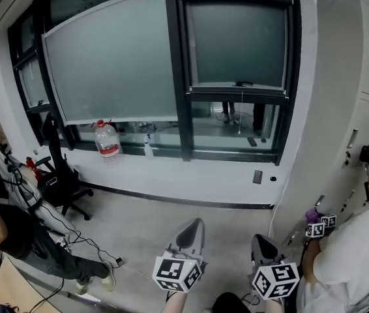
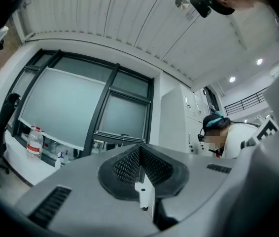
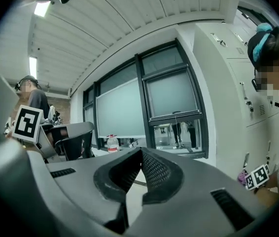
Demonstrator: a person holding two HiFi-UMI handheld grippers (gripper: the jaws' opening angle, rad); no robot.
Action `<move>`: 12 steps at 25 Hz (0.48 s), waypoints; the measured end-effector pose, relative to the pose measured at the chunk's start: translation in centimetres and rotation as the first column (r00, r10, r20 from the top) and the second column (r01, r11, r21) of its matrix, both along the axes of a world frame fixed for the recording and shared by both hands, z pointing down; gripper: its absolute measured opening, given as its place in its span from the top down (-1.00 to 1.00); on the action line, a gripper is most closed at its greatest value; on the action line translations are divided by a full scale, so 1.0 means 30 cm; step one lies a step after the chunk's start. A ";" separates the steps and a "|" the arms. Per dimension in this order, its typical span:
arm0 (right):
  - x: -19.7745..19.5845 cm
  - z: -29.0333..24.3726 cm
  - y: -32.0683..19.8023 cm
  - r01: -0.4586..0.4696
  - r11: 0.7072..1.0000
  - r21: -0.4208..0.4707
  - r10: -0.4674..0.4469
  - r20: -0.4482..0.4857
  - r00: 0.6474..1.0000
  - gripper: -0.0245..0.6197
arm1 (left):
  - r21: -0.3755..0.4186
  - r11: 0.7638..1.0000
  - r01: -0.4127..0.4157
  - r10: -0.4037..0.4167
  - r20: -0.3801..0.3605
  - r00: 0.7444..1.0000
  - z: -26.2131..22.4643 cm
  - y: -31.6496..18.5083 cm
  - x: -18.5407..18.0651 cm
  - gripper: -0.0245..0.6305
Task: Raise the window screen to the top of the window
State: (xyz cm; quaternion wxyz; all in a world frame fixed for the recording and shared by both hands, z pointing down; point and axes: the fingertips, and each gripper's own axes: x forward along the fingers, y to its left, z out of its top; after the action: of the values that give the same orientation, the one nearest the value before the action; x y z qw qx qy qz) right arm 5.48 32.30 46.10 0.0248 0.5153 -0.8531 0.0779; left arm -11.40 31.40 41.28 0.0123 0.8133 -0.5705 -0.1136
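Head view, window screen [image 1: 236,41] partway down, left gripper [image 1: 197,223], right gripper [image 1: 258,238] below

Dim, flat, cool-grey indoor light. Ceiling strip light [image 3: 33,65] and downlights [image 2: 232,79] blow out in the gripper views. Window [image 1: 113,57] reads as even grey, no glare. Both gripper views have heavy fisheye bend and black-vignetted corners. Closest foreground slightly soft.

My pale grey left gripper [image 1: 196,223] and right gripper [image 1: 258,240] carry black-and-white square-patterned marker cubes [image 1: 178,274], and the flat grey-green window screen [image 1: 236,41] sits in a black metal frame [image 1: 175,64].
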 end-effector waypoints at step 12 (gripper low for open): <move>0.009 0.000 -0.603 0.006 0.998 0.057 -0.007 0.013 1.000 0.91 | -0.005 0.999 -0.033 0.033 -0.017 0.999 0.069 -0.572 0.036 0.92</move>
State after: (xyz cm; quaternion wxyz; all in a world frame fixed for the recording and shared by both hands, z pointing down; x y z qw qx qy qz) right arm 5.75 14.22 46.10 0.0048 0.5125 -0.8568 0.0571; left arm -10.32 14.24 43.35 0.0212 0.8216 -0.5572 -0.1187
